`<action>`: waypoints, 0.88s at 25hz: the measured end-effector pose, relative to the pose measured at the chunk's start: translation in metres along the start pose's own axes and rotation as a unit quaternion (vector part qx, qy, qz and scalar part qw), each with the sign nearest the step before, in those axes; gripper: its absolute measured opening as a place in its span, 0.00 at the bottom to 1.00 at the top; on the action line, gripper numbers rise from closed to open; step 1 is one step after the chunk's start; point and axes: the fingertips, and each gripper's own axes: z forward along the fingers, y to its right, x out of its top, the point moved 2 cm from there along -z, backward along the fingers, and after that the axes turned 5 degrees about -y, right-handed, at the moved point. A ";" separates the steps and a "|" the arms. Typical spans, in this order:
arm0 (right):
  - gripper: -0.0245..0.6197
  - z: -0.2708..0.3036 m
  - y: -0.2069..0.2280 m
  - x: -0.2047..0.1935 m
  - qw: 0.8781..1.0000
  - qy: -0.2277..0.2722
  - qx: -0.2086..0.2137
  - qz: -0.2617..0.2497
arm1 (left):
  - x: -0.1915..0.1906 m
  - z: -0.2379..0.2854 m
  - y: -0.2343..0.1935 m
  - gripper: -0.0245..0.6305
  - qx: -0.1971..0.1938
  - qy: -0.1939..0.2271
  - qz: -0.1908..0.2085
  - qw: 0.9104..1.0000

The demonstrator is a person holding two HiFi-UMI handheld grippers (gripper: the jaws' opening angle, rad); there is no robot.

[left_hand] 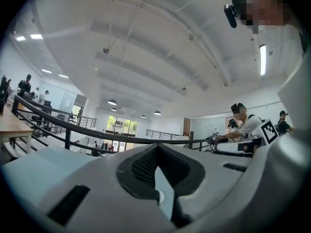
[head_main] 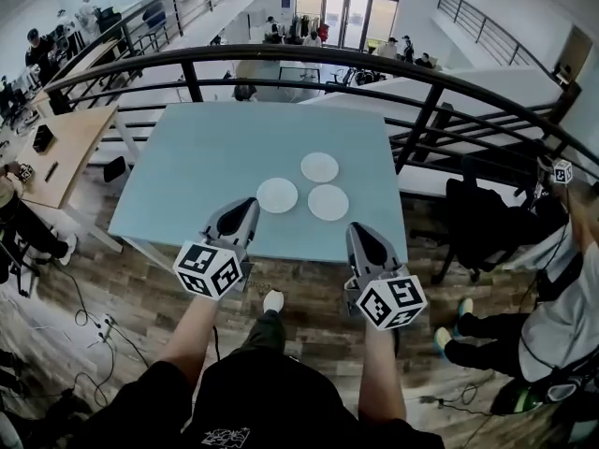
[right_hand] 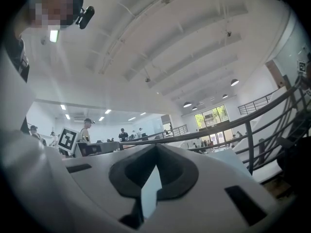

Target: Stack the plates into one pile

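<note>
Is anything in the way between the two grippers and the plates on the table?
No, nothing visible. Only bare blue table shows between the left gripper and the left plate, and between the right gripper and the right plate. The far plate sits apart behind them. Nothing lies between the plates either.

The right tongs have their jaws closed together, with nothing between them. Just beyond them lies the pale blue table, and a black railing curves past its far side. At the left, a marker cube shows in front of standing people.
</note>
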 end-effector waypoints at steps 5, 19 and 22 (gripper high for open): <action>0.05 0.070 0.062 0.012 0.999 -0.019 -0.019 -0.021 | 0.002 0.089 -0.032 0.04 -0.017 -0.008 -0.002 1.000; 0.05 0.238 0.136 0.028 0.997 -0.030 -0.055 -0.034 | 0.013 0.238 -0.147 0.04 -0.066 -0.019 -0.009 0.998; 0.05 0.269 0.156 0.026 0.997 -0.035 -0.064 -0.032 | 0.010 0.270 -0.170 0.04 -0.077 -0.026 -0.008 0.997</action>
